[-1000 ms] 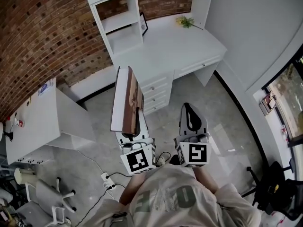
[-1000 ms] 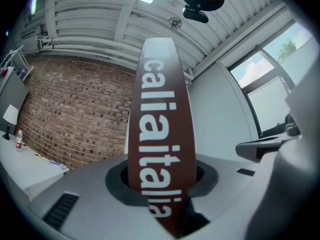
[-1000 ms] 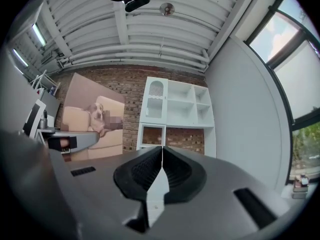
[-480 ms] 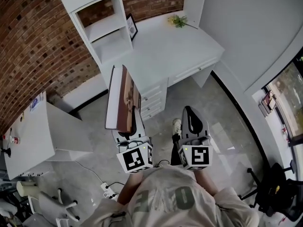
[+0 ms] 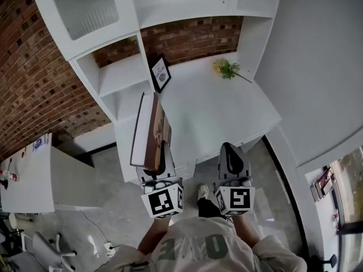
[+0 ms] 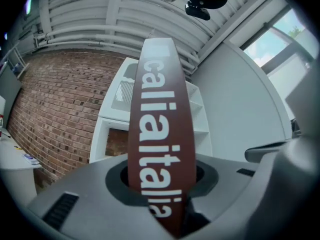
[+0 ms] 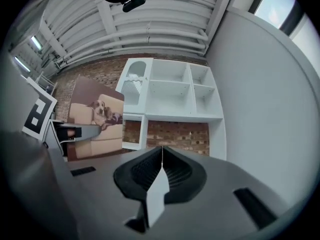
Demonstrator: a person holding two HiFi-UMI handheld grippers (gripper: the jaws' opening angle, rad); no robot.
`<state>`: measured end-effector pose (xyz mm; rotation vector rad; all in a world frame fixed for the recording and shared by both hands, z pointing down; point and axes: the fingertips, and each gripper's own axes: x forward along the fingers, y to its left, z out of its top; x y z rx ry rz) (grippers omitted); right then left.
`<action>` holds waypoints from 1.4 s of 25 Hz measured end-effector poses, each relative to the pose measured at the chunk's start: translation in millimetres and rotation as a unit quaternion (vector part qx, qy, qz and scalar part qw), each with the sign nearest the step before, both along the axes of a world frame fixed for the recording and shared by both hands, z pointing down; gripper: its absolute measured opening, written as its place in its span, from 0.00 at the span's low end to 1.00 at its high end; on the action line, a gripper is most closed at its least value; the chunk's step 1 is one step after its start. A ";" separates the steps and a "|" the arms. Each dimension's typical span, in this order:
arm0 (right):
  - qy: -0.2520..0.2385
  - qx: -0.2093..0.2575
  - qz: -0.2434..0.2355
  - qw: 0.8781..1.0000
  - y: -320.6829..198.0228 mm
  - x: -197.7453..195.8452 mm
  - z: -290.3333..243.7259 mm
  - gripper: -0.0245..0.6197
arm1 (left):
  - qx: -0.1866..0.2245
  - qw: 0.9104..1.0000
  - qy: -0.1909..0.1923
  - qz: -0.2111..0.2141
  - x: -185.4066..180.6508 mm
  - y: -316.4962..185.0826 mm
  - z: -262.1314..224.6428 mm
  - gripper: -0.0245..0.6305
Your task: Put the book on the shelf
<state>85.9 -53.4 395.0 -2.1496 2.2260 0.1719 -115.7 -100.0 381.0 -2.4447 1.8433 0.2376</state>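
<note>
A brown book (image 5: 148,132) stands upright on its edge in my left gripper (image 5: 160,153), whose jaws are shut on its lower end. In the left gripper view its brown spine (image 6: 160,134) with white letters fills the middle, clamped in my left gripper (image 6: 162,194). The book hangs over the front left of the white desk (image 5: 227,115). The white shelf unit (image 5: 122,84) with open cubbies rises just beyond it. My right gripper (image 5: 229,152) is shut and empty over the desk's front edge; in its own view the right gripper (image 7: 161,156) faces the shelf unit (image 7: 172,91), with the book (image 7: 95,119) to its left.
A framed picture (image 5: 160,73) leans at the back of the desk, and a small sprig of yellow flowers (image 5: 227,68) lies at the back right. A brick wall (image 5: 28,78) is on the left. A white side table (image 5: 34,171) and a chair (image 5: 48,251) stand at lower left.
Both grippers have moved forward towards the desk, and the desk and shelf unit now lie much closer below. The book stays held upright in the left gripper.
</note>
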 end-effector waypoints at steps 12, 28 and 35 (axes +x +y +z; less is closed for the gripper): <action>0.001 -0.005 -0.078 0.997 -173.4 67.6 -9.9 0.06 | -0.004 0.998 -0.009 -0.069 67.8 -144.5 -27.2 0.27; -0.001 0.032 -0.119 0.992 -198.9 26.9 -42.7 0.06 | -0.004 0.996 -0.018 -0.091 63.0 -177.8 -34.9 0.27; 0.003 0.029 -0.115 0.993 -198.4 16.2 -43.0 0.06 | -0.017 0.996 -0.011 -0.092 64.4 -183.3 -32.0 0.27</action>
